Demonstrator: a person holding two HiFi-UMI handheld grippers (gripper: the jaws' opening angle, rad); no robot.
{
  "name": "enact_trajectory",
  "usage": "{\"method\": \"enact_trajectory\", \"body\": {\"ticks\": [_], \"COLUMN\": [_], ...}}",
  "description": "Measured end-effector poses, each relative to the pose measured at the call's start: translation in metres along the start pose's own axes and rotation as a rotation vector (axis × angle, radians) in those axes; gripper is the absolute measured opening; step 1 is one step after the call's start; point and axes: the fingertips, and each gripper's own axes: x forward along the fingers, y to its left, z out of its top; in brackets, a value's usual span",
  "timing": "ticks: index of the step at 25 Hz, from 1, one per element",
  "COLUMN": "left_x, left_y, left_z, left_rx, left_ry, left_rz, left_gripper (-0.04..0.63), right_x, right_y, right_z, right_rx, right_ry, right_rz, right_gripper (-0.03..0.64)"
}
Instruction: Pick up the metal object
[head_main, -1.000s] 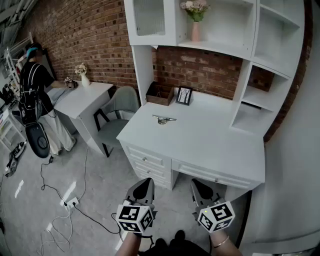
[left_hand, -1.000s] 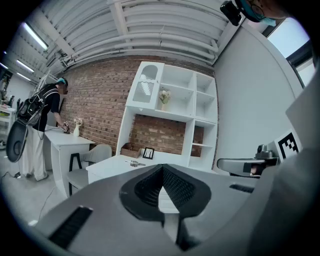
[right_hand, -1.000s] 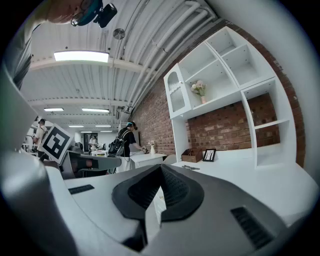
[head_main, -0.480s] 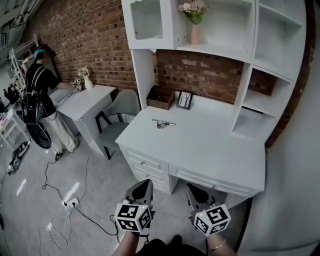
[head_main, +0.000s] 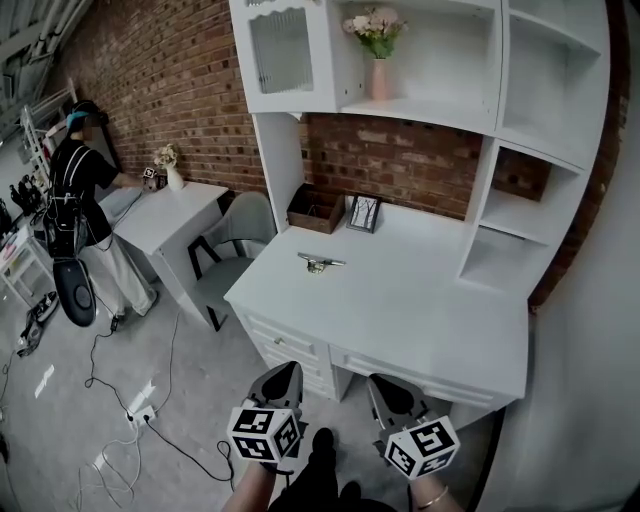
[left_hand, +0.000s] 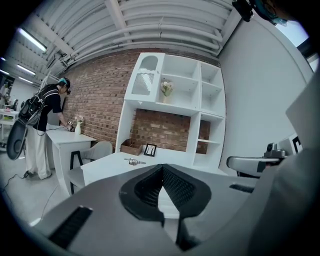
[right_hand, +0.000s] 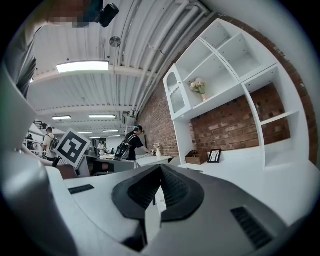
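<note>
A small metal object (head_main: 320, 263) lies on the white desk (head_main: 400, 300), toward its back left; in the left gripper view it shows as a small metal object (left_hand: 134, 161) far ahead of the jaws. My left gripper (head_main: 286, 373) hangs low in front of the desk, short of the drawers, with its jaws shut and nothing between them (left_hand: 161, 169). Beside it my right gripper (head_main: 385, 385) is also shut and empty (right_hand: 160, 170). Both are well apart from the object.
A wooden box (head_main: 314, 208) and a small picture frame (head_main: 363, 213) stand at the desk's back. White shelves (head_main: 520, 130) rise above. A grey chair (head_main: 240, 225) and a second desk (head_main: 160, 215) stand left, with a person (head_main: 85, 190) there. Cables (head_main: 140, 400) lie on the floor.
The view has shifted a little closer to the desk. Both grippers stay low and shut; the right one has drifted slightly left. The person at the left desk has moved a little.
</note>
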Motion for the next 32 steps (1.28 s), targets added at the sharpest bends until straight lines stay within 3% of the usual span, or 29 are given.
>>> {"method": "enact_trajectory", "body": {"ticks": [6, 18, 32], "left_x": [0.038, 0.158, 0.287], "left_y": [0.021, 0.074, 0.148], "left_z": [0.000, 0.026, 0.023], "left_rx": [-0.031, -0.155, -0.505], "left_ry": [0.008, 0.007, 0.076], "left_rz": [0.012, -0.065, -0.137], "left_gripper": [0.009, 0.037, 0.120], "right_x": [0.023, 0.124, 0.228], "right_y": [-0.024, -0.090, -0.145], "right_z": [-0.003, 0.003, 0.001], "right_rx": [0.004, 0.019, 0.056], "right_ry": [0.011, 0.045, 0.104], "right_rz": [-0.023, -0.053, -0.103], "right_gripper": [0.005, 0.005, 0.005]}}
